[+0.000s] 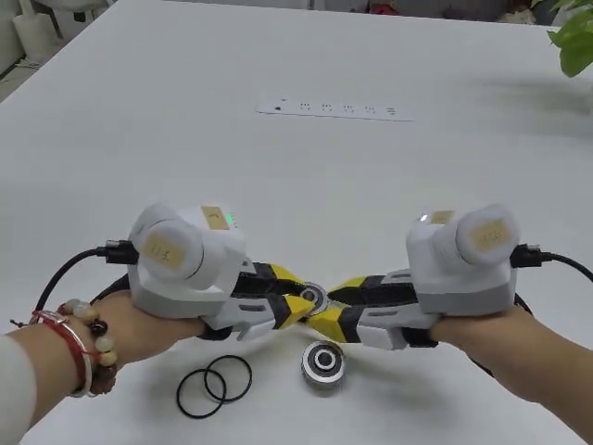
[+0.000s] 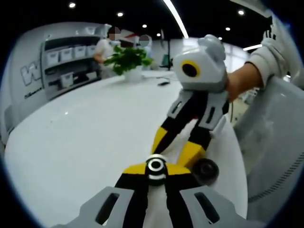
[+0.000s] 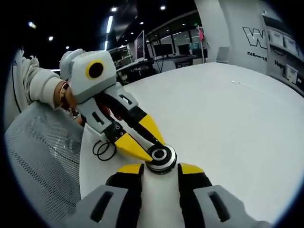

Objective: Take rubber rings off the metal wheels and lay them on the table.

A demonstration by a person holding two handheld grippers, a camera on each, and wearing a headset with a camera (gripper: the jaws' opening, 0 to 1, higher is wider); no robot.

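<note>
- The held wheel (image 3: pixel 160 156) lies straight ahead of the right gripper (image 3: pixel 160 170), just past its tips and on its centre line. Those yellow tips stand spread, one on each side of the wheel; I cannot tell whether they touch its rim.
- The left gripper (image 2: pixel 155 175) meets the held wheel from the opposite side, nose to nose with the right one. Its jaws are pressed onto the wheel and appear to carry it clear of the table (image 1: pixel 278 185).
- The wheel's round face is turned upward, so its axle runs roughly upright. The dark band around its rim sits level with both pairs of jaws. I judge the right gripper is the one free to catch and peel that band.
- On the person's side of the held wheel, close below it, a second wheel (image 1: pixel 323 363) rests on the table.
- Also on the person's side, off toward the left gripper, two rubber rings (image 1: pixel 215 384) lie flat and overlapping.
- The tabletop is white and smooth. Well beyond the held wheel lies a socket strip (image 1: pixel 334 108), and a plant (image 1: pixel 576 37) sits at the far corner on the right gripper's side.
- The room is an office with ceiling lights and shelves (image 2: pixel 66 71) of bins.
</note>
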